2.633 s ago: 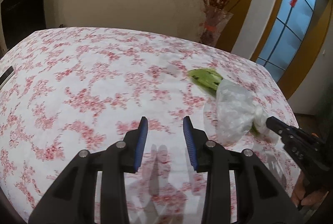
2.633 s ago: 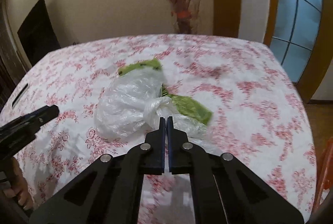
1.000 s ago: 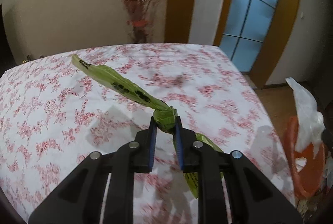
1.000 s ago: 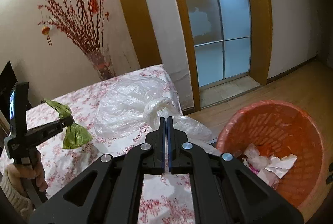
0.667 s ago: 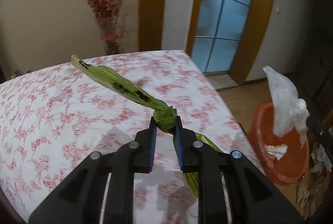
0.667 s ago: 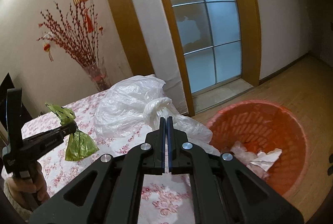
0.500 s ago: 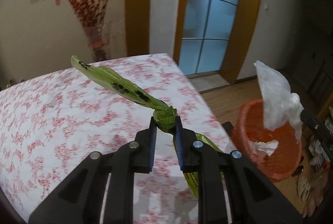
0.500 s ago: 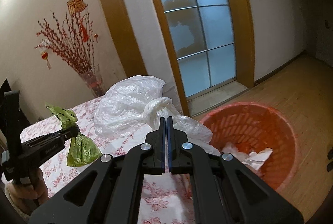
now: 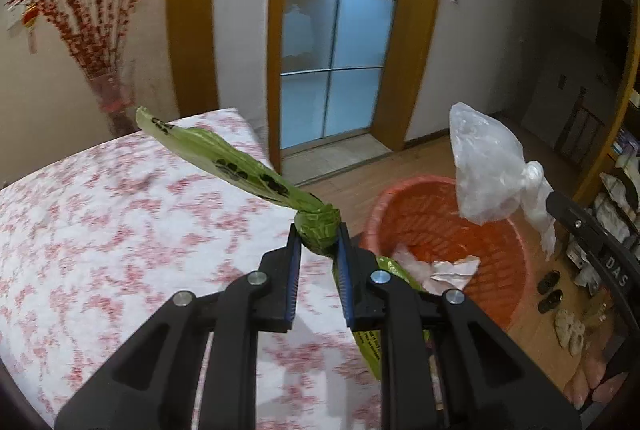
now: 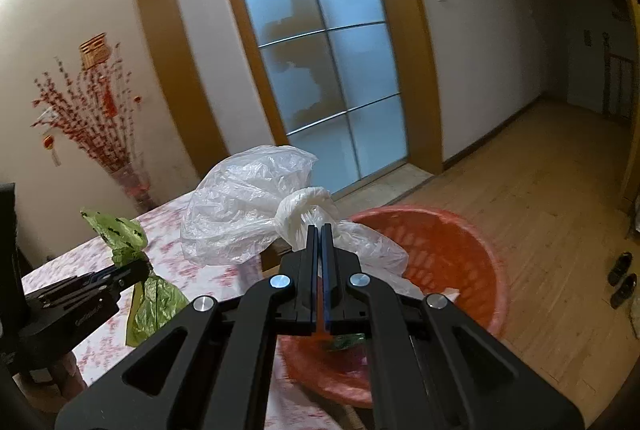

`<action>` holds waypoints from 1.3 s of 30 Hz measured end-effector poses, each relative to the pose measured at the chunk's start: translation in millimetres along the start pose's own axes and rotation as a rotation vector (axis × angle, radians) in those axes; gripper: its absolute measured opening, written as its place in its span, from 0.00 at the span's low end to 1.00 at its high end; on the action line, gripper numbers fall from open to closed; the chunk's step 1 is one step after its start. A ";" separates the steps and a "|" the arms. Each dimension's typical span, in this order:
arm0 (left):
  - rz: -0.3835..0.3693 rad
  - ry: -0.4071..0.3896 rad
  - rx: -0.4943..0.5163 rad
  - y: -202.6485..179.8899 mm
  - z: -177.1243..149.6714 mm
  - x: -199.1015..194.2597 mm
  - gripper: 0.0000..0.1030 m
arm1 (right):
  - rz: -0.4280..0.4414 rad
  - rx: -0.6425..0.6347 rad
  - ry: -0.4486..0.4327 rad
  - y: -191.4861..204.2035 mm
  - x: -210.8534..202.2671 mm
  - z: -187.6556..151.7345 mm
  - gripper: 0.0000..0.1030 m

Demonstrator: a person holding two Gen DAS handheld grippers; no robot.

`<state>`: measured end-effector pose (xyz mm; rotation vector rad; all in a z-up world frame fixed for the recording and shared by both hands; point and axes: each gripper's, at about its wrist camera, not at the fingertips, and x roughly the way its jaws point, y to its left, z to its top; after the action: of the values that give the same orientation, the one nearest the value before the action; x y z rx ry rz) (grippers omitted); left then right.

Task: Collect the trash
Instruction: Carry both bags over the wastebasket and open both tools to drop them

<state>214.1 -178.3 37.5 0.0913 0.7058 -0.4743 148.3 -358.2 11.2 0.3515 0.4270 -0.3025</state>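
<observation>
My left gripper (image 9: 318, 234) is shut on a twisted green plastic bag (image 9: 224, 162), held in the air at the table's right edge. It also shows in the right wrist view (image 10: 124, 234), held by the left gripper (image 10: 140, 268). My right gripper (image 10: 319, 230) is shut on the knot of a clear crumpled plastic bag (image 10: 248, 202), held above the orange trash basket (image 10: 460, 254). In the left wrist view the clear bag (image 9: 484, 174) hangs over the basket (image 9: 500, 262), which holds crumpled paper (image 9: 448, 270).
The table with a red-flowered white cloth (image 9: 100, 230) is at the left. A vase of red branches (image 9: 108, 70) stands behind it by the wall. A glass door (image 9: 340, 30) is beyond. Shoes (image 9: 550, 290) lie on the wooden floor right of the basket.
Both grippers have swung right from the table toward the orange basket, each carrying its bag. The clear bag is now over the basket; the green bag nears its rim.
</observation>
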 end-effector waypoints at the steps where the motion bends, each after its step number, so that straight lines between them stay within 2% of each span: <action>1: -0.009 0.002 0.005 -5.3 0.0 2.3 0.18 | -0.009 0.005 -0.001 -3.9 -0.4 0.0 0.02; 8: -0.069 0.016 0.041 -38.9 -1.3 17.6 0.18 | -0.057 0.026 -0.008 -25.2 2.0 0.6 0.02; 17: -0.137 0.041 0.081 -77.9 -4.2 36.5 0.18 | -0.077 0.058 0.003 -47.8 8.0 0.4 0.02; 28: -0.202 0.074 0.100 -105.0 -7.9 59.3 0.19 | -0.062 0.114 0.032 -67.0 20.5 0.0 0.02; 32: -0.205 0.094 0.093 -105.6 -10.9 68.4 0.24 | -0.027 0.145 0.055 -70.1 25.2 0.9 0.03; 34: -0.204 0.104 0.087 -103.4 -12.0 71.8 0.28 | -0.016 0.156 0.065 -72.0 26.3 0.1 0.05; 36: -0.202 0.115 0.081 -101.0 -13.8 74.6 0.31 | -0.013 0.165 0.073 -74.0 26.3 -1.6 0.11; 38: -0.192 0.122 0.075 -96.2 -15.7 76.0 0.34 | -0.013 0.172 0.075 -75.7 25.1 -3.1 0.22; 39: -0.190 0.125 0.071 -93.9 -16.7 76.3 0.35 | -0.013 0.172 0.076 -75.9 23.3 -4.1 0.22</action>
<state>212.3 -287.5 -17.2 0.1221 0.8240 -0.6804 140.1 -429.5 -23.0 0.5292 0.4790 -0.3403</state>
